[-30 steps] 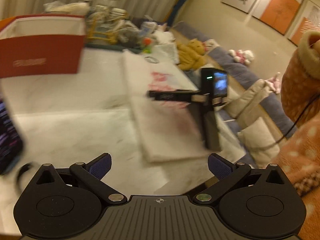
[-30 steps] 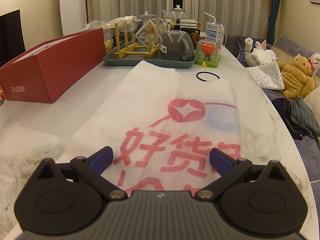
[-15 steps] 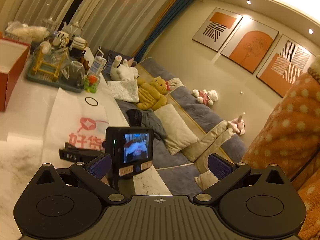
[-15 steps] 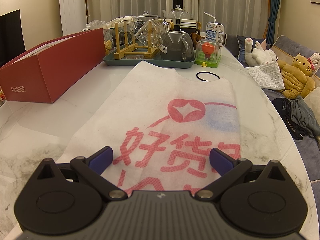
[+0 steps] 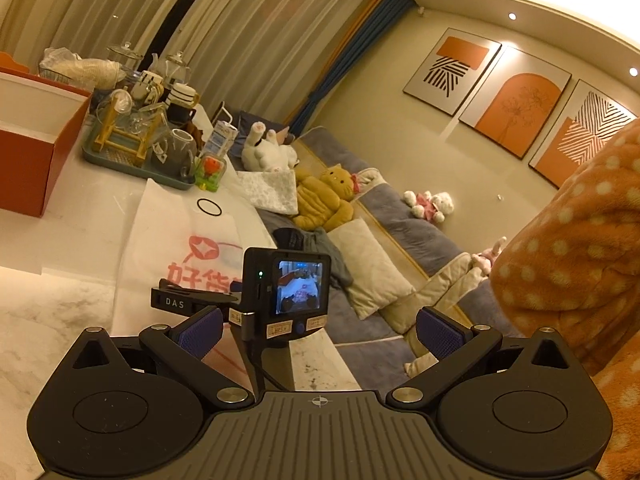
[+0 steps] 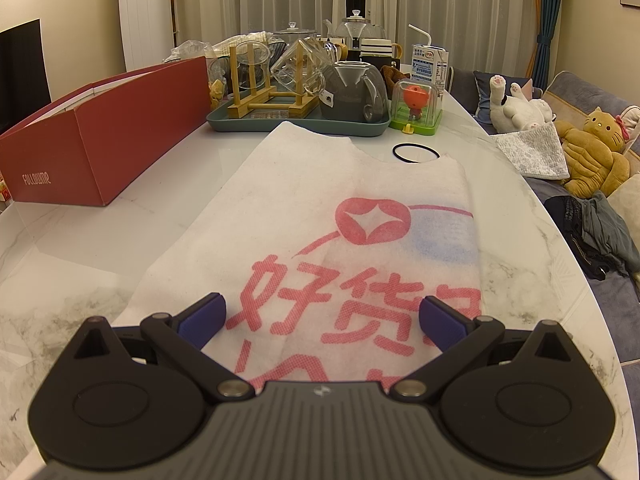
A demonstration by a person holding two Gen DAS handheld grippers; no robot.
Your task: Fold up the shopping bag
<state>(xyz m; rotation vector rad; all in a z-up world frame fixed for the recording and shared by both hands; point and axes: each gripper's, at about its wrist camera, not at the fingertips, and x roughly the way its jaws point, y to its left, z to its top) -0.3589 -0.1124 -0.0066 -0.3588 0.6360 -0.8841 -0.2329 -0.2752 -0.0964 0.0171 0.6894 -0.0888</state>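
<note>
CHANGE: left gripper (image 5: 318, 326) swung off the tabletop toward the sofa side, jaws spread, empty | right gripper (image 6: 322, 316) stayed low, spread (nothing pinched) | white non-woven shopping bag (image 6: 320, 216) flat mid-table (image 6: 100, 232), right edge near table's edge | STATUS: fold not begun.

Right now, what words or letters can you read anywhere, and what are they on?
"FOLLOWME", roughly, in small pale letters: red box.
"好货", then red characters cut off by the hand-held gripper: white shopping bag.
"DAS": black bar on the right hand-held gripper.
Milk carton: print too small to read.
Stickers under the small screen: too small to read.
</note>
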